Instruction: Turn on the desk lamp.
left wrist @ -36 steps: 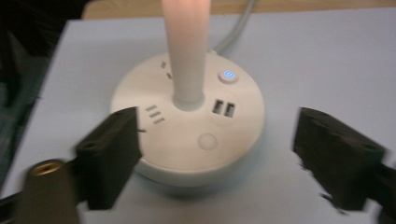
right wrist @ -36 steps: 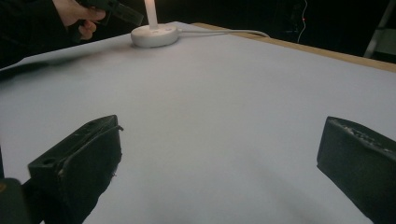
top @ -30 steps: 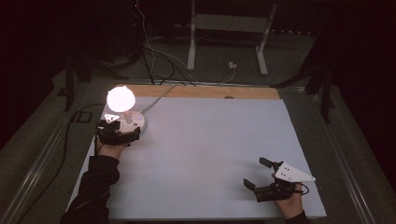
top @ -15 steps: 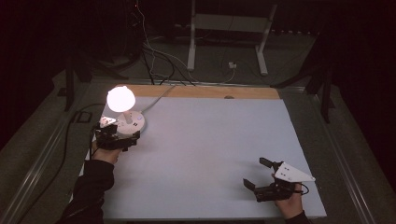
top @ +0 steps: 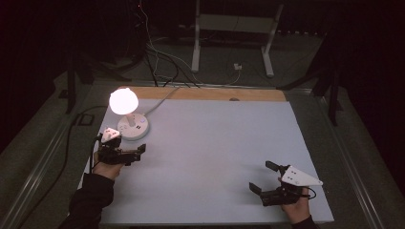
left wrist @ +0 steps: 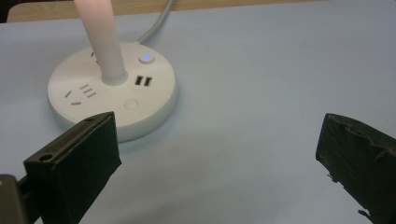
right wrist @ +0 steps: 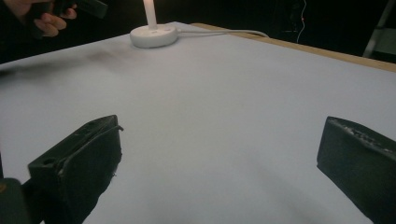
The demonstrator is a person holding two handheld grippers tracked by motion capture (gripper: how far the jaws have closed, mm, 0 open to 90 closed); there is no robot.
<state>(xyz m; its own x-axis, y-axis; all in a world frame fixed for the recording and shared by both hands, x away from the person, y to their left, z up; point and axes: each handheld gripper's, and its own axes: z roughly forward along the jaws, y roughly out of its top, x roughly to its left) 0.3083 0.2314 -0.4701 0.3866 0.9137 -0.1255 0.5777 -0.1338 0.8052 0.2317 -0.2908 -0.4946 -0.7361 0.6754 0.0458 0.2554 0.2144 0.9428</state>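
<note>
My left gripper (top: 125,153) has its jaws wide apart with nothing between them, just bare pale blue-grey surface (top: 210,157). It sits near the surface's left edge, and just beyond its jaws stands the white round-based lamp (left wrist: 112,95), close but not touching. In the left gripper view the lamp's base carries socket slots, two small ports, a round white button and a small lit blue button, with a white stem rising from its middle. From the high view the lamp's round shade (top: 123,100) glows brightly, and its white cable (top: 160,101) runs off toward the wooden strip along the far edge (top: 210,94).

My right gripper (top: 267,183) rests near the surface's near right corner, well apart from the lamp, jaws likewise spread wide over bare surface. In the right gripper view the lamp stands far off by the opposite side, with my left hand (right wrist: 44,21) beside it.
</note>
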